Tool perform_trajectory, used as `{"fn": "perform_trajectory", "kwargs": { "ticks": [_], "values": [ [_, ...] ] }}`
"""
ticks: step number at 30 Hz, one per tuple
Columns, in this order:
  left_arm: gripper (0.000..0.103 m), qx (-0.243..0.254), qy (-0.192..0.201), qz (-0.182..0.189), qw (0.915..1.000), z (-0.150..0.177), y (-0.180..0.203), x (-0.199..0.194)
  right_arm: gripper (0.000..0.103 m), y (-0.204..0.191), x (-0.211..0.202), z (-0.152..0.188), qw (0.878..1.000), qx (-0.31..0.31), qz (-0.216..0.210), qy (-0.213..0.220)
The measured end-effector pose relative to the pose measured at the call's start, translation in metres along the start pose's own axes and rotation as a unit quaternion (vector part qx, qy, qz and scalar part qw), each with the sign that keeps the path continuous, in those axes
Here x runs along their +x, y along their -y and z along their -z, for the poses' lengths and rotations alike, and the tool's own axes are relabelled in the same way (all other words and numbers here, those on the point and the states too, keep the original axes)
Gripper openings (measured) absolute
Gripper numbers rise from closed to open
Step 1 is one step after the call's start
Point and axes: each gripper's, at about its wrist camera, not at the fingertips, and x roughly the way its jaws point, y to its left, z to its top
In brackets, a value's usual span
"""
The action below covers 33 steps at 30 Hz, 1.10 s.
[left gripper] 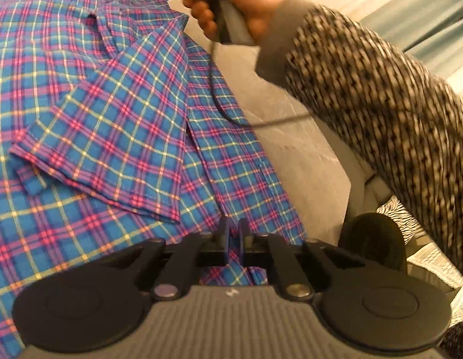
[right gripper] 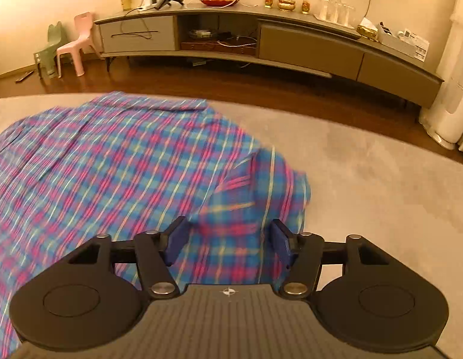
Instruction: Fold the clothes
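— What is seen of the left tool (left gripper: 233, 233)?
— A ribbed grey body is flanked by two black round discs, with black link arms pinned by silver screws and blue finger pads. A small white mark is printed on the grey.
— And the right tool (right gripper: 230, 239)?
— The same build is shown, with a white compass-like emblem.
— What is worn?
— A black-and-cream knit sleeve (left gripper: 381, 95) with a grey cuff; a thin black cable hangs by it.
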Motion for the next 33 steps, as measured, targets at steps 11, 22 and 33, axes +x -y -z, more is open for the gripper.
{"fn": "perform_trajectory", "kwargs": {
  "ticks": [11,22,33],
  "values": [
    [0.048,-0.025,0.141,-0.109,0.9837,-0.046,-0.031,-0.073,0.081,0.029,-0.091,0.056,0.992,0.101,-0.071,0.027],
    [0.052,-0.023,0.056,-0.173,0.9830,-0.218,-0.091,0.019,0.081,0.050,-0.087,0.086,0.979,0.168,-0.102,0.052],
    [0.003,-0.006,0.069,-0.153,0.9858,-0.197,-0.076,0.032,0.081,0.063,-0.073,0.081,0.978,0.162,-0.117,0.067]
  ]
}}
